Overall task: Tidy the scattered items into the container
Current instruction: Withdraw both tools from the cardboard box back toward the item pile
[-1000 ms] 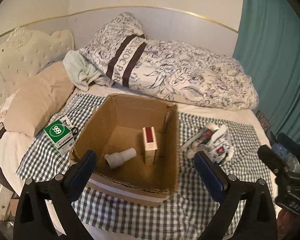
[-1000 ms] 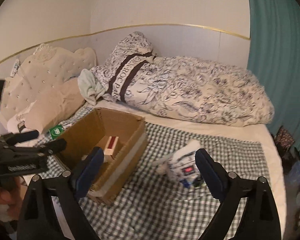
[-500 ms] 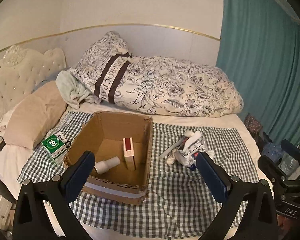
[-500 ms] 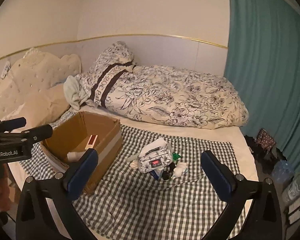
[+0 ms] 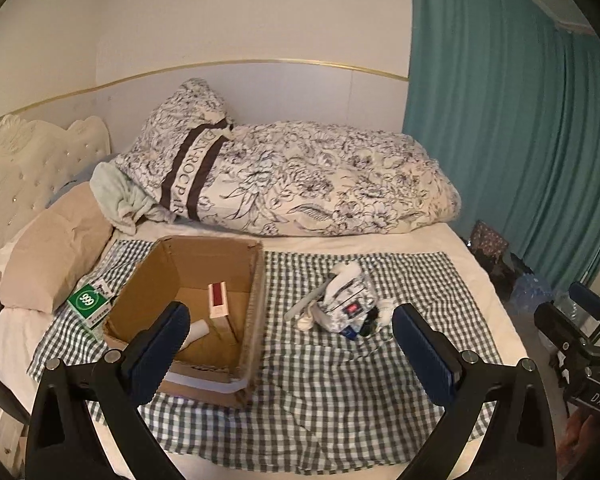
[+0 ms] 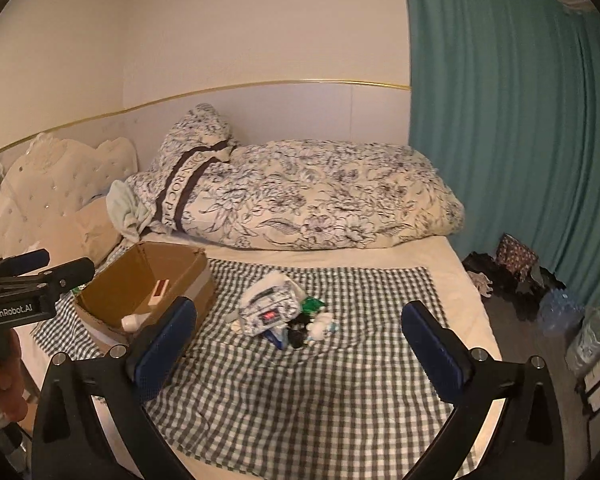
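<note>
cardboard box (image 5: 188,312) holds two items, both tools, left tool (image 5: 288,344) and right tool (image 6: 300,340), gape wide and empty, so next comes reaching the clutter pile (image 6: 280,314) on the bed.

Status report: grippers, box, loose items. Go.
Left gripper and right gripper open, empty. Cardboard box holds two items. Loose pile on checked cloth; green carton beside box. Nothing blocking.

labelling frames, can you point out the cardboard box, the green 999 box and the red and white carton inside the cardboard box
cardboard box (image 5: 256,304): left wrist view, right wall
green 999 box (image 5: 87,300): left wrist view, top face
red and white carton (image 5: 217,296): left wrist view, red panel
</note>
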A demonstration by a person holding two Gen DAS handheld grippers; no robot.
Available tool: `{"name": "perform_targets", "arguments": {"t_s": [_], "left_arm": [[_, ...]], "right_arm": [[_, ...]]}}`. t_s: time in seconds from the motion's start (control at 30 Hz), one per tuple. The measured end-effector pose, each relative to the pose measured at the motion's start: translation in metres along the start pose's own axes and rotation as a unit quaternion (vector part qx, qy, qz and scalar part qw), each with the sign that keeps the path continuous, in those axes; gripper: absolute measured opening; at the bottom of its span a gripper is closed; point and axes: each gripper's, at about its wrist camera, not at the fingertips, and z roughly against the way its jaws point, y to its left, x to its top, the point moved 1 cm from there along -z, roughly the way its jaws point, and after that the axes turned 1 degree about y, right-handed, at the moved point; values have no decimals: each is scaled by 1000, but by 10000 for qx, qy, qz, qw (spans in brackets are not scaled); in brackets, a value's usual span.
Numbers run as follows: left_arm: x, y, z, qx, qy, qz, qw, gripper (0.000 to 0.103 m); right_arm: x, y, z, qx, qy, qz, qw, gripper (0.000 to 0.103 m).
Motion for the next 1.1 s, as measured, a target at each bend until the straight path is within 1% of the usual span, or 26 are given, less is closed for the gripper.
{"name": "perform_targets", "arguments": {"t_s": [0.2, 0.4, 0.63, 0.8, 1.1], "left_arm": [[-2, -30, -3, -129, 5, -290, 9995, 103], [-2, -48, -15, -225, 111, -359, 9990, 103], [-4, -55, -28, -343, 131, -326, 9988, 103], [-3, -61, -39, -349, 155, -371, 9986, 103], [-3, -63, -70, -437, 328, -318, 9980, 103]], "right_arm": [[-8, -23, 2, -84, 60, -86, 9999, 103], [-14, -40, -3, -163, 141, -150, 9997, 103], [-14, -46, -19, -103, 243, -201, 9995, 103], [-13, -43, -29, -88, 304, -167, 9994, 103], [-17, -48, -59, -68, 546, -246, 9982, 103]]}}
